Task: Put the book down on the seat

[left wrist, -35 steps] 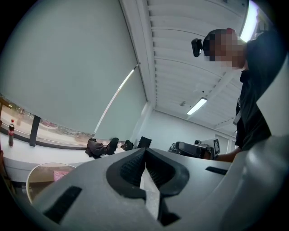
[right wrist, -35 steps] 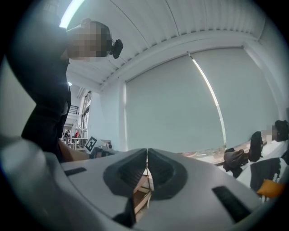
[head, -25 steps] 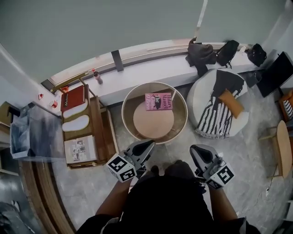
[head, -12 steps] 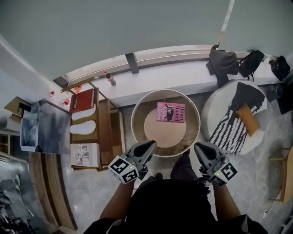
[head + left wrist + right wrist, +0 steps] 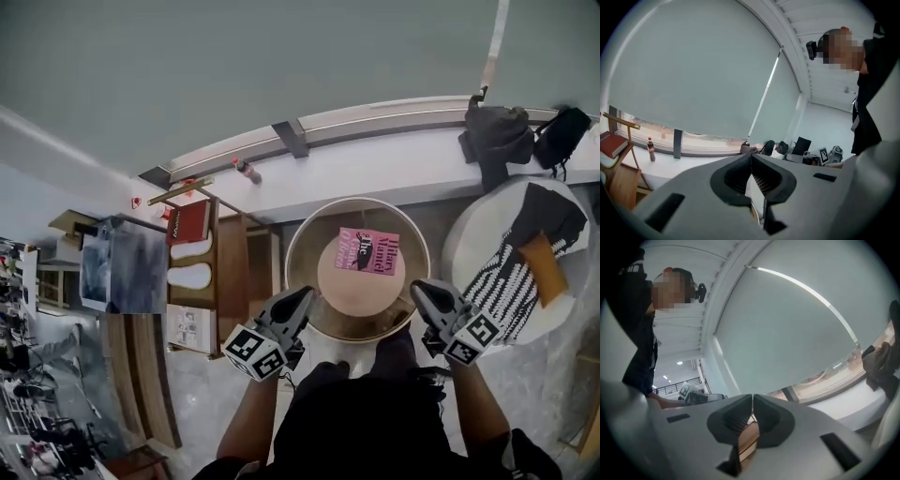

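Note:
A pink book (image 5: 368, 251) lies flat on the round tan seat (image 5: 349, 286) of a tub chair with a curved wooden rim (image 5: 300, 246). My left gripper (image 5: 307, 296) is shut and empty at the chair's near left rim. My right gripper (image 5: 418, 290) is shut and empty at the near right rim. In the left gripper view the jaws (image 5: 751, 157) meet with nothing between them, pointing at the window blind. The right gripper view shows its jaws (image 5: 753, 398) closed too, with the chair's wooden rim (image 5: 748, 439) below them.
A wooden shelf stand (image 5: 214, 274) with a red book (image 5: 189, 223) stands left of the chair. A white pouf (image 5: 514, 262) with a striped throw sits to the right. A long white sill (image 5: 375, 169) carries a bottle (image 5: 247, 172) and dark bags (image 5: 497, 136).
The view has swung, so the chair and book sit further right and nearer. Both grippers stay shut and have closed in on the chair's near rim.

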### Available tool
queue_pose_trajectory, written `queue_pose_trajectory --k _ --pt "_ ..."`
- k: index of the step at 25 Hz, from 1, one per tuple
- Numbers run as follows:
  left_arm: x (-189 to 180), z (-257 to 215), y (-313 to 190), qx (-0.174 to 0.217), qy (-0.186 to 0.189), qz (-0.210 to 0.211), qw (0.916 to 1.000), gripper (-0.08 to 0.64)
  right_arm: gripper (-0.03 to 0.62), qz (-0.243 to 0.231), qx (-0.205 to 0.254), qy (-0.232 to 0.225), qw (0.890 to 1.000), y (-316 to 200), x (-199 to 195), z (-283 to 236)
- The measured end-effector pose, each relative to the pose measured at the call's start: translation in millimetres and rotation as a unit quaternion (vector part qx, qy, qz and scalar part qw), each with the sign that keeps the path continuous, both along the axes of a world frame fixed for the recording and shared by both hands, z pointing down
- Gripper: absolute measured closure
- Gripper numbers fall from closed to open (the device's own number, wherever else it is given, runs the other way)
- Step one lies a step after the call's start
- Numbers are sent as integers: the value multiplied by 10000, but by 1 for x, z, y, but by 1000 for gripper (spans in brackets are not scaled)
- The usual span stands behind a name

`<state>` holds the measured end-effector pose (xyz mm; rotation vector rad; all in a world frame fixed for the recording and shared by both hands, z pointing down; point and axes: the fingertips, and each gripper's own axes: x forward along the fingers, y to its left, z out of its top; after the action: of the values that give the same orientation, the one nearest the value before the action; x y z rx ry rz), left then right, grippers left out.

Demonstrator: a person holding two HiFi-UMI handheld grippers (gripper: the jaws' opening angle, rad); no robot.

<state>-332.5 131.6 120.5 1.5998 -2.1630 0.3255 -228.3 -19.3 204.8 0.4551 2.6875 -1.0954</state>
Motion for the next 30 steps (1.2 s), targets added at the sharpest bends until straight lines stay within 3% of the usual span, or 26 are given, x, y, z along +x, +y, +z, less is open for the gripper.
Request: queue_pose_trajectory --k 6,14,18,20,23,30 --pt "-47 17 -27 -246 27 -387 9989 537 563 -204 -384 43 9990 -34 -38 37" --pt "-105 76 -39 -609 117 4 9981 535 561 -195 -772 624 9949 -33 -76 130" --pt "-136 124 -18 -486 486 -66 9976 535 544 35 -736 1061 9916 -23 -91 165" --pt "-150 155 -1 -523 749 -196 9956 534 487 100 -818 1382 9870 -13 -96 185" --pt "-177 195 19 -654 1042 -333 9918 532 480 166 -866 1708 9814 -2 -113 208" --pt "-219 267 52 -1076 1377 -491 9834 433 463 295 -1201 2253 9664 17 -151 261"
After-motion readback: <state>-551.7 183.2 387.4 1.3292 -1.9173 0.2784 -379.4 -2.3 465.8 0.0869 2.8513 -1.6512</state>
